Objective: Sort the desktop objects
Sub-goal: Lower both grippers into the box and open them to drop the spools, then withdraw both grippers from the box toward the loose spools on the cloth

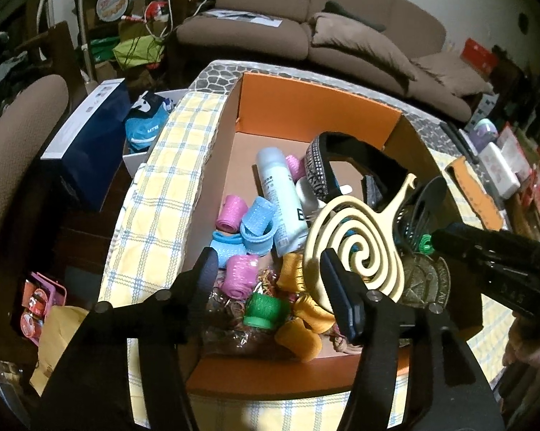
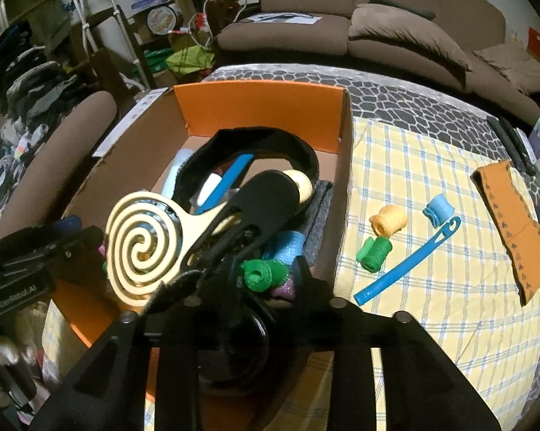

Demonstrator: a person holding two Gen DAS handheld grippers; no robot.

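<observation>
An orange cardboard box (image 1: 316,104) holds pink, blue and orange hair rollers, a white spray can (image 1: 282,201), a cream spiral brush (image 1: 356,248) and a black headband (image 1: 363,151). My left gripper (image 1: 273,283) hangs over the box's near end, open, with a pink roller (image 1: 241,273) and a green roller (image 1: 261,309) lying below the gap. My right gripper (image 2: 255,280) is over the box too, open. A green roller (image 2: 257,274) sits between its fingers, beside a black paddle brush (image 2: 266,197). On the cloth lie an orange roller (image 2: 388,222), a blue roller (image 2: 440,212) and another green roller (image 2: 375,253).
A yellow checked cloth (image 2: 431,323) covers the table, with a blue plastic hair tool (image 2: 410,262) and an orange fabric band (image 2: 514,230) to the right of the box. A brown sofa (image 2: 377,18) stands beyond the table and a brown chair (image 1: 22,122) at its left.
</observation>
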